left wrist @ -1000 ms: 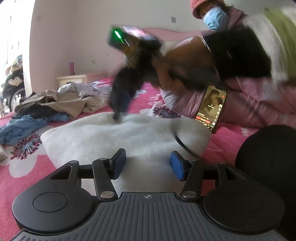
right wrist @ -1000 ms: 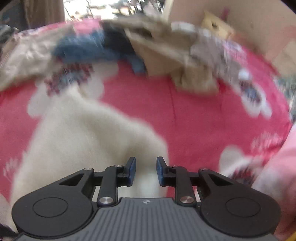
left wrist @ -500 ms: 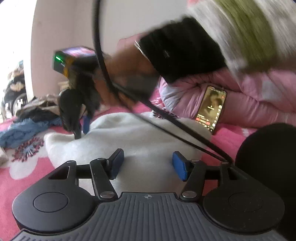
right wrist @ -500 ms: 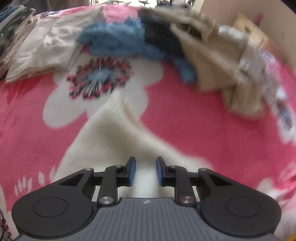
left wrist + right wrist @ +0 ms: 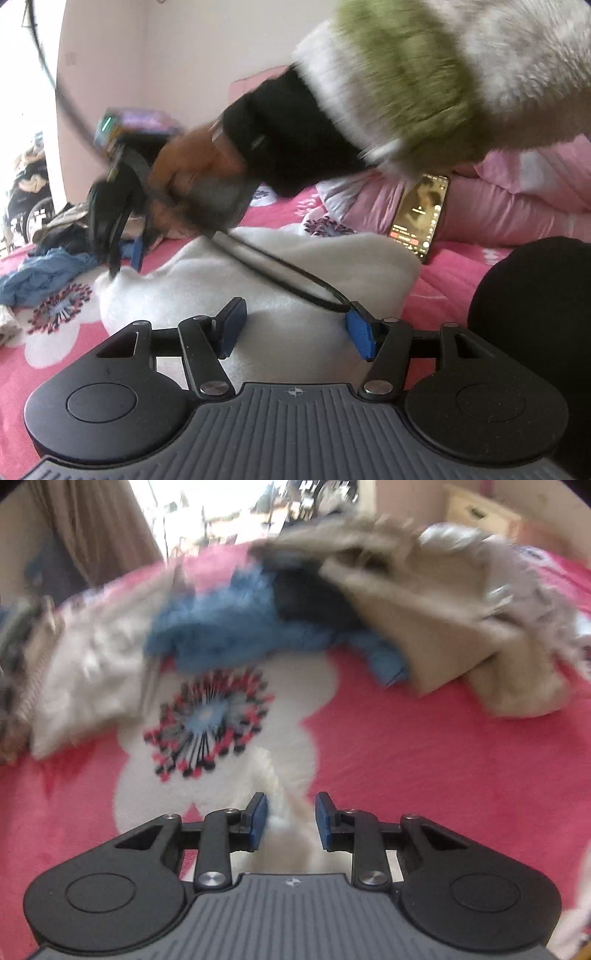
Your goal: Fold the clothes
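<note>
Your right gripper (image 5: 290, 818) points down at the far corner of the white fleece garment (image 5: 280, 273); a narrow tip of that fleece (image 5: 284, 812) lies between its blue pads, and the jaws are opening, with a sliver of gap visible on either side. Your left gripper (image 5: 293, 326) stands released over the near edge of the same garment, nothing pinched between its pads, and a black cable (image 5: 288, 277) runs across the fleece to its right finger. The garment lies spread on the pink floral bedspread (image 5: 424, 768). Beyond it sit a blue garment (image 5: 229, 624), beige clothes (image 5: 436, 627) and a lit phone (image 5: 419, 214) leaning on a pink quilt (image 5: 517, 206).
</note>
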